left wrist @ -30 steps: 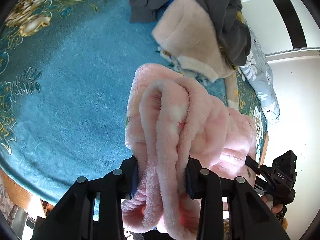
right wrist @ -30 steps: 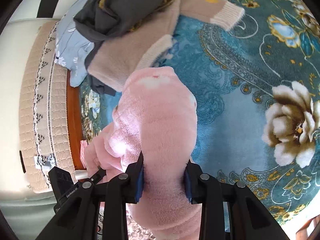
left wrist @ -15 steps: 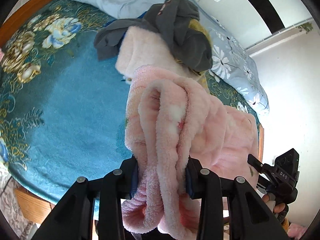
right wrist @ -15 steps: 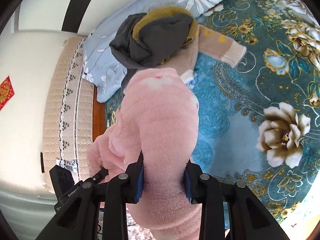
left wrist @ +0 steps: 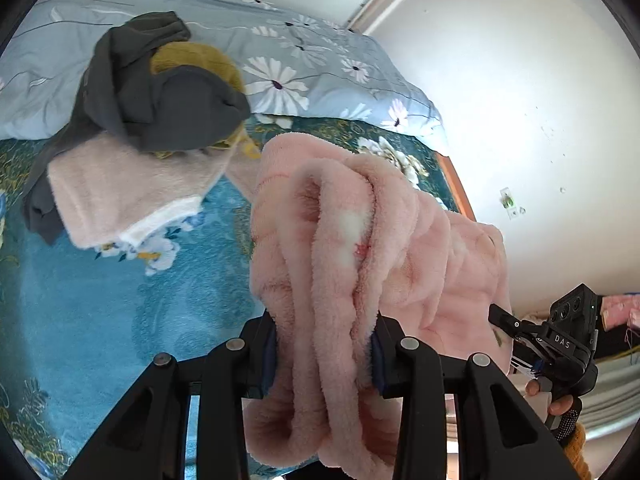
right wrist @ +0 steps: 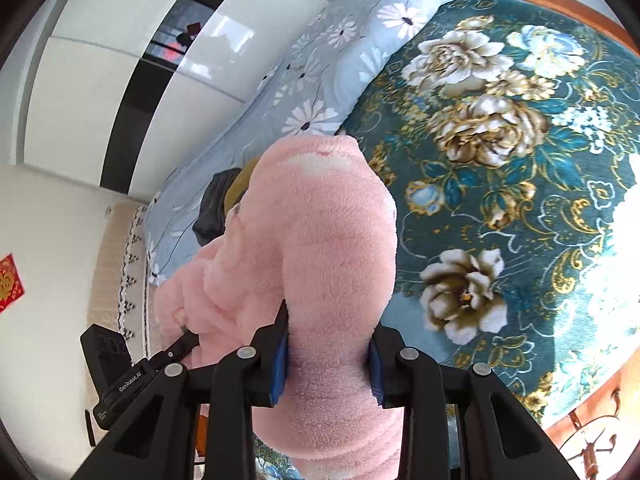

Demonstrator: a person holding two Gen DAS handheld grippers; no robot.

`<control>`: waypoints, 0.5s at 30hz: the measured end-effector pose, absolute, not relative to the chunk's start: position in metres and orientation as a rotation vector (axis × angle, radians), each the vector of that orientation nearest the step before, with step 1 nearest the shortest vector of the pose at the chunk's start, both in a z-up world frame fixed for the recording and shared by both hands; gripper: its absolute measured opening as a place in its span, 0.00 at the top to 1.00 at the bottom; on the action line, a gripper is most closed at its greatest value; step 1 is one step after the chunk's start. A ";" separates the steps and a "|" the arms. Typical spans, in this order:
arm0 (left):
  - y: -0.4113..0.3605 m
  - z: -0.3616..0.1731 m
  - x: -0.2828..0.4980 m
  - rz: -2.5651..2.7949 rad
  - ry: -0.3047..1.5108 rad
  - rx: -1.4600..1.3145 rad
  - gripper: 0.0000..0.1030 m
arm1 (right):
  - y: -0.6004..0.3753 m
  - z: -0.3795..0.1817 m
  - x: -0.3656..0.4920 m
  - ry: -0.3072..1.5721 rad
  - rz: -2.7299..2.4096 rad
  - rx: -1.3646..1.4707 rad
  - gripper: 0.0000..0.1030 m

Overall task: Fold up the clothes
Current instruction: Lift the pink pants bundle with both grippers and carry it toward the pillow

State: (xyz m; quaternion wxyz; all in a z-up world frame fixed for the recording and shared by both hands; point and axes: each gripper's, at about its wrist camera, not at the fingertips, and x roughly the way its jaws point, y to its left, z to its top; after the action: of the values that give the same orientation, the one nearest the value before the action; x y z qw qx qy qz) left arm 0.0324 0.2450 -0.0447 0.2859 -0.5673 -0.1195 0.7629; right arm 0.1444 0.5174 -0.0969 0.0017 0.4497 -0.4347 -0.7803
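Note:
A fluffy pink garment (left wrist: 360,240) hangs bunched in thick folds above the bed, held at both ends. My left gripper (left wrist: 324,352) is shut on one bunched edge of it. At the far right of the left wrist view the right gripper (left wrist: 516,332) shows, held by a hand, its tips against the pink cloth. In the right wrist view the pink garment (right wrist: 320,248) fills the middle and my right gripper (right wrist: 326,354) is shut on it; the left gripper (right wrist: 180,346) pokes in at the lower left.
A heap of clothes lies on the teal floral blanket (left wrist: 100,300): a beige fleece piece (left wrist: 128,188), a dark grey garment (left wrist: 160,96) and a mustard one (left wrist: 192,60). A light blue daisy quilt (left wrist: 320,64) runs along the far side. The wooden bed edge (right wrist: 580,420) is near.
Both grippers have lifted and tilted up with the pink garment. The views now take in the quilt, wall and wardrobe, and the clothes heap has slid lower and left.

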 end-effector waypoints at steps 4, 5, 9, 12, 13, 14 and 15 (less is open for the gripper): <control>0.285 -0.045 0.034 1.984 -0.278 -1.513 0.63 | 0.550 -0.101 0.161 -1.445 -2.486 1.412 0.67; 0.295 -0.045 0.034 1.973 -0.271 -1.513 0.63 | 0.559 -0.103 0.162 -1.465 -2.489 1.412 0.67; 0.334 -0.043 0.026 1.952 -0.217 -1.508 0.63 | 0.593 -0.116 0.162 -1.539 -2.481 1.409 0.67; 0.367 -0.048 0.013 1.948 -0.195 -1.526 0.63 | 0.622 -0.130 0.154 -1.556 -2.462 1.425 0.67; 0.381 -0.051 0.008 1.946 -0.186 -1.533 0.63 | 0.634 -0.134 0.151 -1.559 -2.455 1.433 0.67; 0.395 -0.054 0.003 1.946 -0.178 -1.540 0.63 | 0.647 -0.140 0.146 -1.561 -2.448 1.440 0.67; 0.410 -0.058 -0.002 1.947 -0.170 -1.548 0.63 | 0.663 -0.145 0.141 -1.566 -2.440 1.444 0.67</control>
State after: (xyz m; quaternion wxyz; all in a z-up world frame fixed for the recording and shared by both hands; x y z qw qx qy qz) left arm -0.0017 0.4101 -0.0585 0.3188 -0.5886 -0.0646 0.7402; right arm 0.1408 0.6628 -0.1448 -0.0486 0.4454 -0.4828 -0.7525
